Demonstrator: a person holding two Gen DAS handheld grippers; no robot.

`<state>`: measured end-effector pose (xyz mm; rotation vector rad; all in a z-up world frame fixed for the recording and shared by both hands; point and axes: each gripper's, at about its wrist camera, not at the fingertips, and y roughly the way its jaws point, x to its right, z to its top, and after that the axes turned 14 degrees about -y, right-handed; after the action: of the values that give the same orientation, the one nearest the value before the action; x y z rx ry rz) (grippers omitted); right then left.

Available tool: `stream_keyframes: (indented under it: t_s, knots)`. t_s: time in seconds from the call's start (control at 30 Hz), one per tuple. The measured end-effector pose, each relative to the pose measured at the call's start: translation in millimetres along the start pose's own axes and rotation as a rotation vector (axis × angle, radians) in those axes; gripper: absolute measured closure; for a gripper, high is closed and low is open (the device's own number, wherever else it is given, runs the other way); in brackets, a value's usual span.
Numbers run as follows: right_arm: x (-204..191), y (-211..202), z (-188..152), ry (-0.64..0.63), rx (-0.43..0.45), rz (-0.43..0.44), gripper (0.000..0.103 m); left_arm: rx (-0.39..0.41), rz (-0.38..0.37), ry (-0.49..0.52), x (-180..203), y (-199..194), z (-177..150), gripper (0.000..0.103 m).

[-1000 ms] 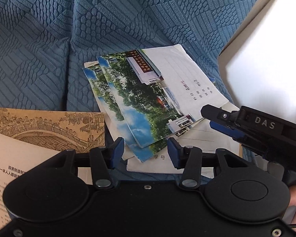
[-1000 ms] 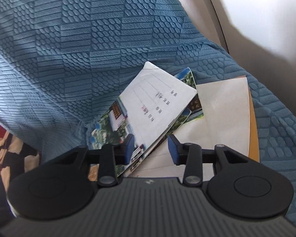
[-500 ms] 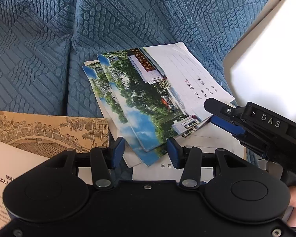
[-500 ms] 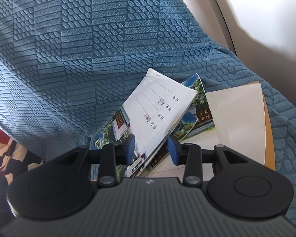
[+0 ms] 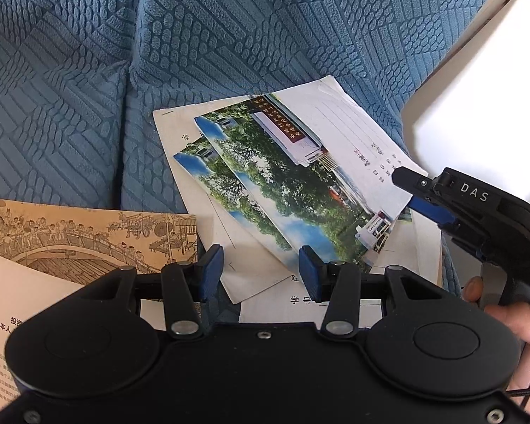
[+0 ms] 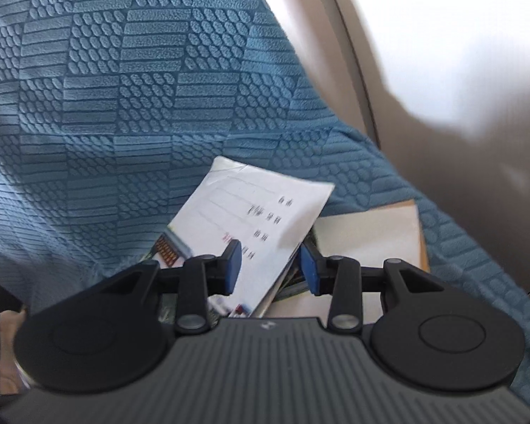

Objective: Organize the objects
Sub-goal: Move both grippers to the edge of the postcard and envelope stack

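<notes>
Left view alone shows the brown print [image 5: 88,236] (beside booklets [image 5: 293,190]).

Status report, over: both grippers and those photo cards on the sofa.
Left gripper open, empty. Right gripper open, astride the top photo card's edge, not clamped. Cards overlapped on white sheets. Tan illustrated paper left.

My right gripper [image 6: 269,270] has pushed in over the top booklet [image 5: 321,176] — its right edge now sits between my fingers, one blue pad [image 6: 231,269] on its white face. The booklet has lifted and slid rightward, baring a cream sheet [image 5: 180,134] under the second booklet [image 5: 226,190]. Right view has gone blurred.
</notes>
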<state>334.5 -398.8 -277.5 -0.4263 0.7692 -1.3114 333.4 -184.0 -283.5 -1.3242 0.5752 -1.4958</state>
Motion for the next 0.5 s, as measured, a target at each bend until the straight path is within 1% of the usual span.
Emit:
stream_keyframes:
  t_s: [0.2, 0.3, 0.5]
  knots:
    - [13, 11, 6, 0.068, 0.024, -0.007, 0.062, -0.002, 0.001, 0.001, 0, 0, 2, 0.059]
    - [13, 11, 9, 0.063, 0.054, 0.003, 0.062, 0.001, 0.006, 0.011, 2, 1, 2, 0.059]
    - [6, -7, 11, 0.033, 0.143, 0.046, 0.062, 0.001, 0.013, 0.022, 4, 1, -1, 0.059]
